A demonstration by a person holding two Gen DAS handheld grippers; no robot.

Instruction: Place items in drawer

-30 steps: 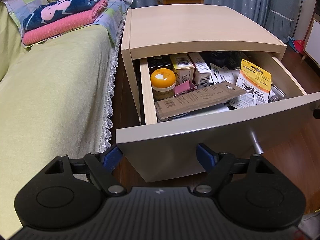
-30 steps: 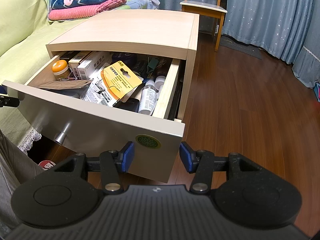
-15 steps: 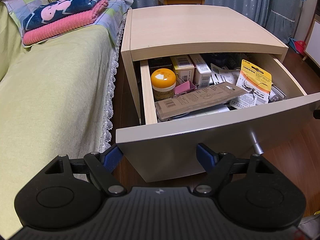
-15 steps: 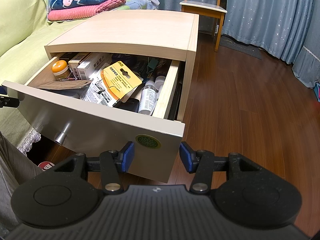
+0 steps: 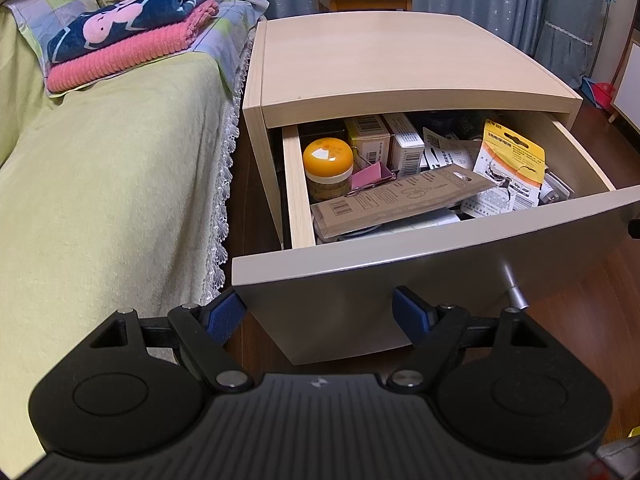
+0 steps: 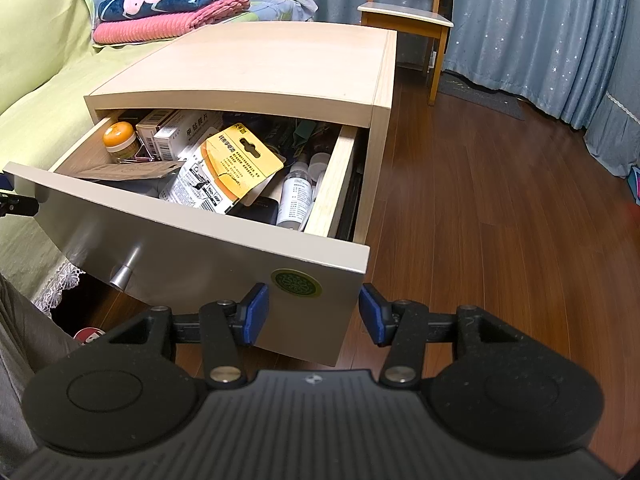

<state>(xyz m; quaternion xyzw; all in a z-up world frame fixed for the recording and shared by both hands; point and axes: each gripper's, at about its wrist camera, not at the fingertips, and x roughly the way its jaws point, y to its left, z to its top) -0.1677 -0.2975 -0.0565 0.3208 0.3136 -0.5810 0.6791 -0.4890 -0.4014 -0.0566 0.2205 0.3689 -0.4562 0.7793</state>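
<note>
The nightstand [image 5: 380,60] has its drawer [image 5: 400,280] pulled out, and the drawer is crowded with items. Among them are an orange-lidded jar [image 5: 328,156], small boxes [image 5: 384,136], a brown cardboard pack [image 5: 400,196] and a yellow card pack [image 5: 512,152]. A white bottle [image 6: 296,196] lies by the right wall. My left gripper [image 5: 318,314] is open and empty, low in front of the drawer front's left end. At the right corner of the drawer front [image 6: 180,248] my right gripper [image 6: 314,314] is open and empty too. The metal knob [image 6: 122,276] sticks out between them.
A bed with a green cover [image 5: 100,200] runs along the nightstand's left, with folded blankets [image 5: 128,52] on it. A wooden chair [image 6: 404,16] and curtains stand behind. Bare wood floor [image 6: 500,220] lies to the right. A person's trouser leg [image 6: 24,340] is at lower left.
Both views have shifted only very slightly. The drawer stays pulled out and both grippers stay open and empty.
</note>
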